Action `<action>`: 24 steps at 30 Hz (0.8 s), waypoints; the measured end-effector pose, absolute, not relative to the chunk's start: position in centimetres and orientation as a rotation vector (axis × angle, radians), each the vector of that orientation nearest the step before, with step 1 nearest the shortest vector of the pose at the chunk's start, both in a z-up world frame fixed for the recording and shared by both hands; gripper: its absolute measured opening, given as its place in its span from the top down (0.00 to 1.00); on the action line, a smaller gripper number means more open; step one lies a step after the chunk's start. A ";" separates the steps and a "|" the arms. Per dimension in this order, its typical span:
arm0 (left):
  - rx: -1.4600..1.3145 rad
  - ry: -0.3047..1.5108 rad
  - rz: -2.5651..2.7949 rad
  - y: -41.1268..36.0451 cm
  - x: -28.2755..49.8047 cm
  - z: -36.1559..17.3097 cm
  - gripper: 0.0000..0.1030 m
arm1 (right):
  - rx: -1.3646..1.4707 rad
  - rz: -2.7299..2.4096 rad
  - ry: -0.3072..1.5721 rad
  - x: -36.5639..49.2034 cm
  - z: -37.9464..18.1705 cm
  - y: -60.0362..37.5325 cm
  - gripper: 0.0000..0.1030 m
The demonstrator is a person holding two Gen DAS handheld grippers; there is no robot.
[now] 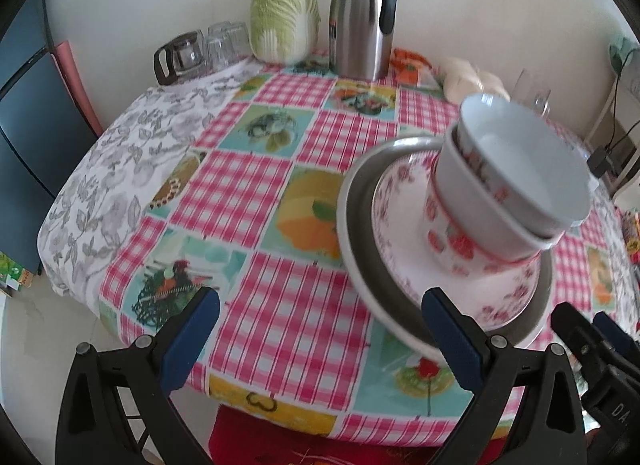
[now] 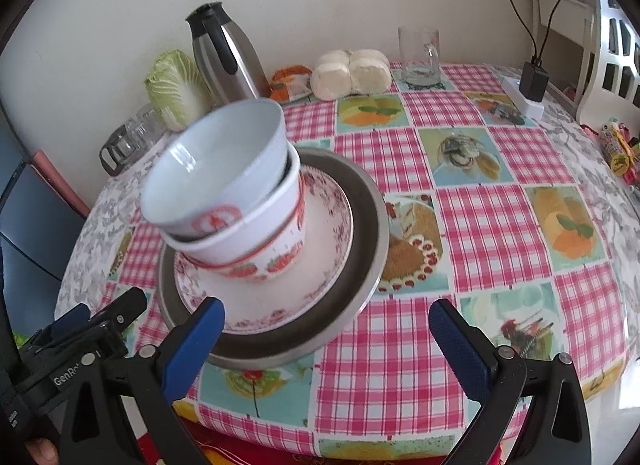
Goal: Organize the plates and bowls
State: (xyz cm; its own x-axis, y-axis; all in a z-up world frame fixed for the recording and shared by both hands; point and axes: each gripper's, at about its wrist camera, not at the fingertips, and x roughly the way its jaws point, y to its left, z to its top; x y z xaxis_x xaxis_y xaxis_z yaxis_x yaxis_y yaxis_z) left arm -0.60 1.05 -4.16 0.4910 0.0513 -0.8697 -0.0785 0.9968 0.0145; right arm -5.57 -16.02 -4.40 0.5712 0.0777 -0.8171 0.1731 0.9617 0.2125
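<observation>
A stack stands near the table's front edge: a grey metal plate (image 2: 360,225) at the bottom, a floral white plate (image 2: 332,249) on it, then nested bowls, a strawberry-patterned bowl (image 2: 280,261), a white bowl (image 2: 256,233) and a pale bowl with a red emblem (image 2: 216,169) on top. The same stack shows in the left wrist view, with the metal plate (image 1: 356,249) and top bowl (image 1: 520,169). My left gripper (image 1: 320,337) is open and empty, left of the stack. My right gripper (image 2: 326,345) is open and empty, its left finger just in front of the plates' rim.
At the back stand a steel thermos jug (image 1: 362,25), a cabbage (image 1: 284,21), upturned glasses (image 1: 226,43), a glass pot (image 1: 180,57), buns (image 2: 352,73) and a glass mug (image 2: 420,57). A power strip with charger (image 2: 528,93) and snack packets (image 2: 618,149) lie at right.
</observation>
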 end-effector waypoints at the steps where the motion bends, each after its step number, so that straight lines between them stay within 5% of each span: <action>1: -0.022 1.064 0.079 1.0 -0.7 -4.4 0.02 | 0.282 -0.060 0.969 -5.7 -4.6 -16.1 0.00; 24: 0.037 1.131 0.100 1.4 -0.7 -6.5 0.02 | 0.262 -0.141 1.049 -7.0 -7.4 -17.6 0.00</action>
